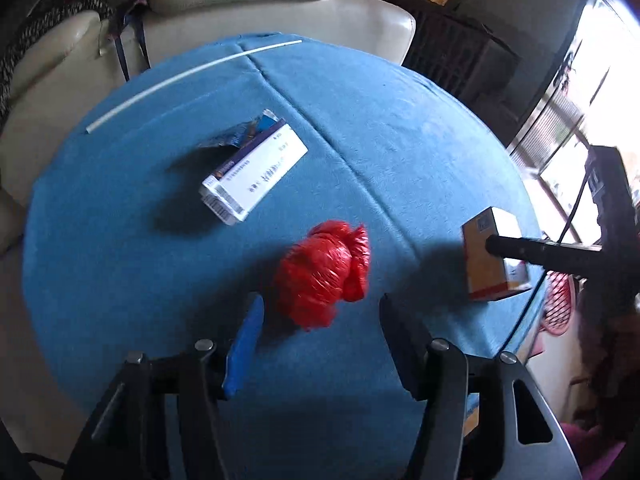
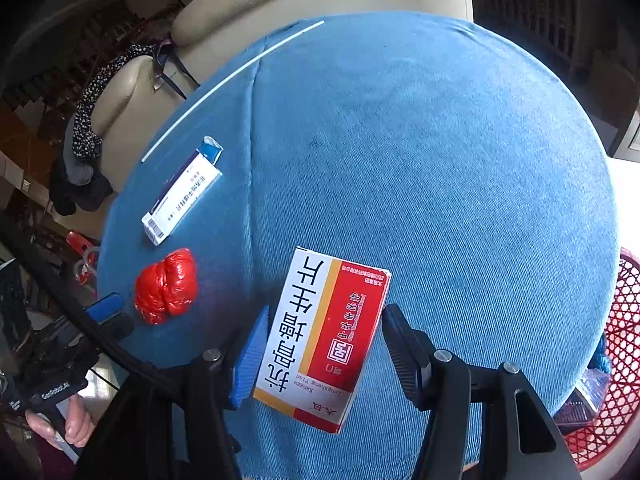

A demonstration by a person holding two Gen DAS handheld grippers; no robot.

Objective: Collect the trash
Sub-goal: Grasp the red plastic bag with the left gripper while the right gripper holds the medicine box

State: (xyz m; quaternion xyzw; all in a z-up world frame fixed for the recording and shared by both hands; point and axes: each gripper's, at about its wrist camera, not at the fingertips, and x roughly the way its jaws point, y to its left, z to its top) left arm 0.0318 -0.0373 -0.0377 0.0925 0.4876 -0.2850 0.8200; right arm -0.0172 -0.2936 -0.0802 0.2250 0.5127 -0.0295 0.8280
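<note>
Trash on the blue table [image 2: 440,160] — two medicine boxes, one crumpled red plastic bag [image 1: 324,274], one blue wrapper [image 1: 240,134], one white tube [image 1: 188,76]. The red-and-white box [image 2: 320,340] stands between the right claw [image 2: 324,336] jaws; contact unclear. The left claw [image 1: 320,328] gapes open just before the bag — the white box [image 1: 256,172] lies beyond.

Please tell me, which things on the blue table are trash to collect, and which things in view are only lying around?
Trash to collect:
- red crumpled bag
- red and white box
- white and purple box
- torn blue wrapper
- red basket, probably the bin

Only lying around:
- white rod
- cream sofa
- dark cloth on the sofa
</note>
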